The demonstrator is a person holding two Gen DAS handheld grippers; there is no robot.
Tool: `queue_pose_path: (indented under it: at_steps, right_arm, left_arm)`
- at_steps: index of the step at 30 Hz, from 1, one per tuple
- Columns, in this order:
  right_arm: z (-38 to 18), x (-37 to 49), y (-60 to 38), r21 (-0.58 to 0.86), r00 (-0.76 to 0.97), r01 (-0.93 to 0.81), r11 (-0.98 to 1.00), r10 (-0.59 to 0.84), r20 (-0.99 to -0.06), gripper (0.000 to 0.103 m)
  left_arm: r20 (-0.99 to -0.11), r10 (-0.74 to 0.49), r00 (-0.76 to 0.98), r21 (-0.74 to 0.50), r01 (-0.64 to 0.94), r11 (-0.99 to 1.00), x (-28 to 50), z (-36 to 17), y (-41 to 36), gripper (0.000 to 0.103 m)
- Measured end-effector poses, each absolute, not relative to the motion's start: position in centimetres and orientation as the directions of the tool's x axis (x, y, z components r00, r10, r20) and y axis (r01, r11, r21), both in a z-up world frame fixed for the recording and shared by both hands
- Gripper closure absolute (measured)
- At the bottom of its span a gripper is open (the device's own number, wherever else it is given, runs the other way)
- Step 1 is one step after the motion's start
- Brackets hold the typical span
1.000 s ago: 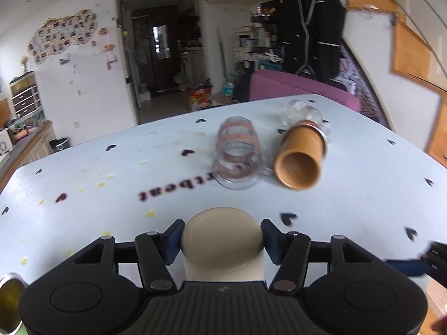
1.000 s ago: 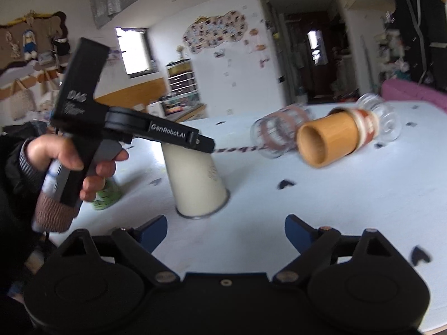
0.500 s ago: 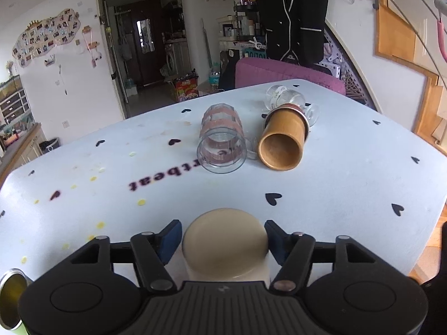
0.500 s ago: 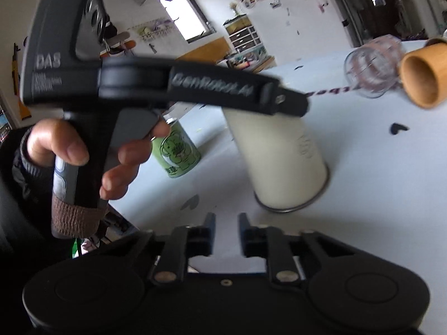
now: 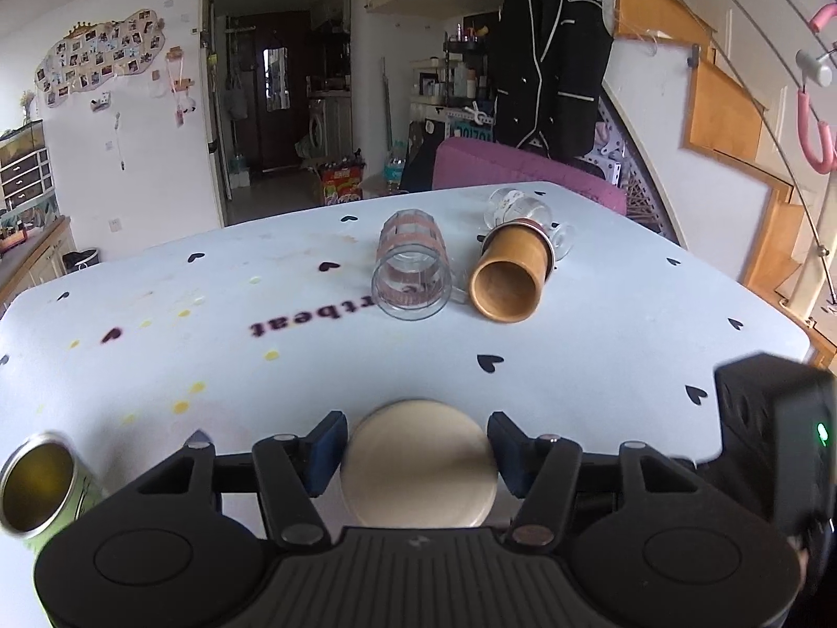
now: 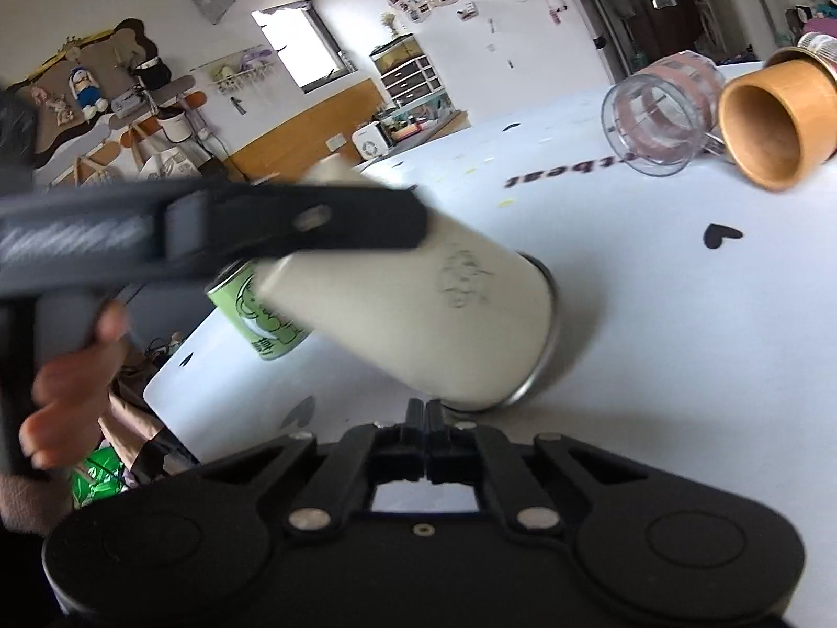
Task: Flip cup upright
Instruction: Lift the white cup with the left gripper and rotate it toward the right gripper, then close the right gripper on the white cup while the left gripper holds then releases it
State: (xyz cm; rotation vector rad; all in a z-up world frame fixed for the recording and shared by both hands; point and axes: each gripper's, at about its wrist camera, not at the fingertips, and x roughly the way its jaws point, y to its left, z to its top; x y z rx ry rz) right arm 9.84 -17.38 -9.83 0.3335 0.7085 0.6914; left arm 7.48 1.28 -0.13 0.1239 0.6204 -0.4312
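Observation:
A cream cup [image 5: 418, 463] stands upside down near the front edge of the white table [image 5: 601, 335]. My left gripper [image 5: 418, 452] is shut on it, blue pads on either side of its base. In the right wrist view the cup [image 6: 418, 309] leans, its metal rim toward the table, with the left gripper's black body across its top. My right gripper [image 6: 425, 416] is shut and empty, just in front of the cup's rim.
A clear glass with pink bands [image 5: 413, 275], a wooden cup [image 5: 510, 277] and a clear glass jar [image 5: 515, 206] lie on their sides at the table's far side. A green can [image 5: 39, 486] stands at the front left edge [image 6: 261, 322].
My right gripper has closed from wide open to shut and moved nearer the cream cup. The cup, held in the left gripper, now leans instead of standing straight.

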Motion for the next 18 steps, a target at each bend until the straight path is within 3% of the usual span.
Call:
queue_pose_path:
  at_steps: [12, 14, 18]
  right_arm:
    - [-10.1, 10.6, -18.7, 0.533, 0.577, -0.398, 0.747, 0.655, -0.488, 0.1]
    - [-9.9, 10.6, -19.2, 0.543, 0.584, -0.385, 0.746, 0.653, -0.483, 0.096]
    - [-9.4, 11.2, -20.4, 0.62, 0.582, -0.334, 0.71, 0.673, -0.456, 0.071]
  left_arm:
    - [-0.613, -0.342, 0.712, -0.102, 0.358, 0.928, 6.4, -3.2, 4.6, 0.045]
    - [-0.613, -0.349, 0.709, -0.119, 0.354, 0.928, 6.3, -3.4, 5.0, 0.045]
    - [-0.614, -0.351, 0.707, -0.125, 0.352, 0.927, 5.8, -3.8, 5.3, 0.045]
